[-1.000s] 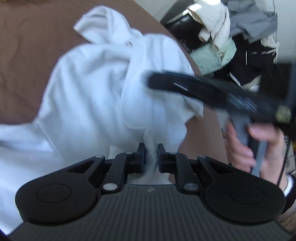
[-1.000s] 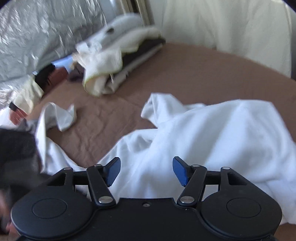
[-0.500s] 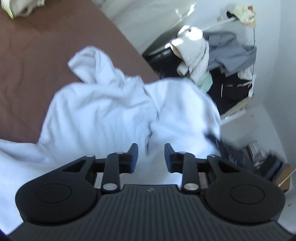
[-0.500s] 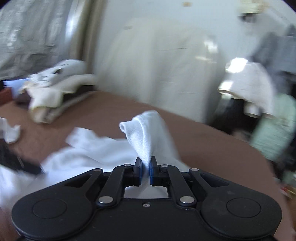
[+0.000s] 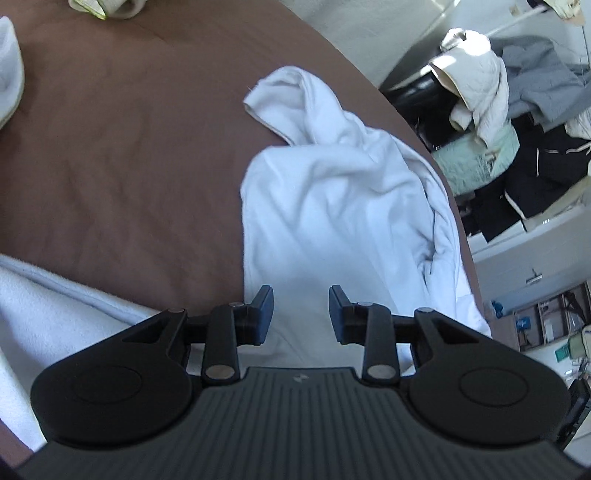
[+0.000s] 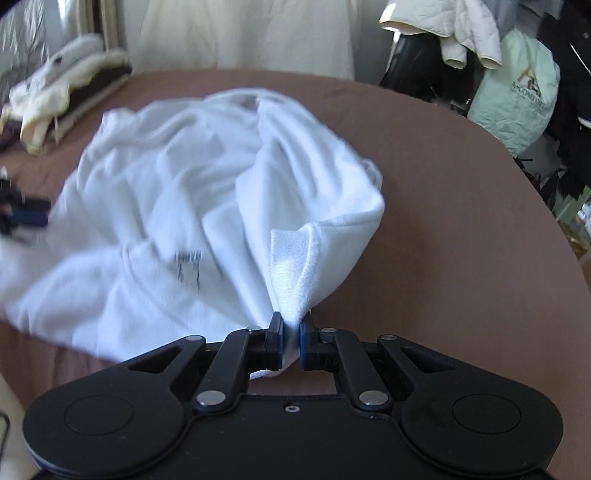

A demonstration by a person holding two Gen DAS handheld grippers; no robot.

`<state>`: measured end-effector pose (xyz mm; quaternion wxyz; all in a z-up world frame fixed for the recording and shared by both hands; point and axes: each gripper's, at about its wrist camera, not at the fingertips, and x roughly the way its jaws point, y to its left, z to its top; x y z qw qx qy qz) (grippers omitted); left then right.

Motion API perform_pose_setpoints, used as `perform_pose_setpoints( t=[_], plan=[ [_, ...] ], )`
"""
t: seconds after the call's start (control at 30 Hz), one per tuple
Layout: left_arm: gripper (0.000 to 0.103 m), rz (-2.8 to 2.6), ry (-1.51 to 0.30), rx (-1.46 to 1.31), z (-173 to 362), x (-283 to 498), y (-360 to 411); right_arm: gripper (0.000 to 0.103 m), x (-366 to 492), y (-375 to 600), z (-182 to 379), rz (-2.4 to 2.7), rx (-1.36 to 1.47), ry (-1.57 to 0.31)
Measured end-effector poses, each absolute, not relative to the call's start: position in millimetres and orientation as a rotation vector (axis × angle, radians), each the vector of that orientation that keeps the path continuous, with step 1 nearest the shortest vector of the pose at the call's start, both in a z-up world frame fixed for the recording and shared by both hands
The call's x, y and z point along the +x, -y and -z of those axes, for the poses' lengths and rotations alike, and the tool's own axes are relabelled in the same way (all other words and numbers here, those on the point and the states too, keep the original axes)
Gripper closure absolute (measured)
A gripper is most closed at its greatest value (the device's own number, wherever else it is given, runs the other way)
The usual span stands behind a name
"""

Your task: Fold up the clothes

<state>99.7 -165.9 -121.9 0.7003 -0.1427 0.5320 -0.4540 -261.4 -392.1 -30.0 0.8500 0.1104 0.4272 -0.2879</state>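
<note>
A soft white fleece garment (image 6: pixel 177 206) lies rumpled near the brown bed's (image 6: pixel 461 206) edge; the right hand-held gripper (image 6: pixel 291 341) pinches its corner, while the left hand-held gripper (image 5: pixel 301 314) is opening, nothing gripped

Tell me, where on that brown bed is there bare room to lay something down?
The bed is bare left of the white garment, up to the clothes at its far edge. In the right wrist view, bare sheet also lies right of the garment. Beyond the bed's edge, the heaped clothes crowd everything.
</note>
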Motion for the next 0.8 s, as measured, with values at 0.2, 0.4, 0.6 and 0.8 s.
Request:
perform_pose_setpoints(
  t=[0.2, 0.4, 0.6, 0.8],
  plan=[
    [0.066, 0.948, -1.117, -0.286, 120, 104, 161, 0.095, -271, 403, 29, 0.625, 0.237, -0.821],
    [0.066, 0.934, -1.077, -0.196, 109, 92, 156, 0.096, -276, 381, -20, 0.708, -0.048, -0.613],
    [0.066, 0.897, -1.06, -0.185, 107, 95, 143, 0.096, -297, 421, 31, 0.76, 0.177, -0.78],
    [0.066, 0.862, -1.055, -0.201, 108, 99, 126, 0.085, -303, 428, 45, 0.733, 0.177, -0.837]
  ],
)
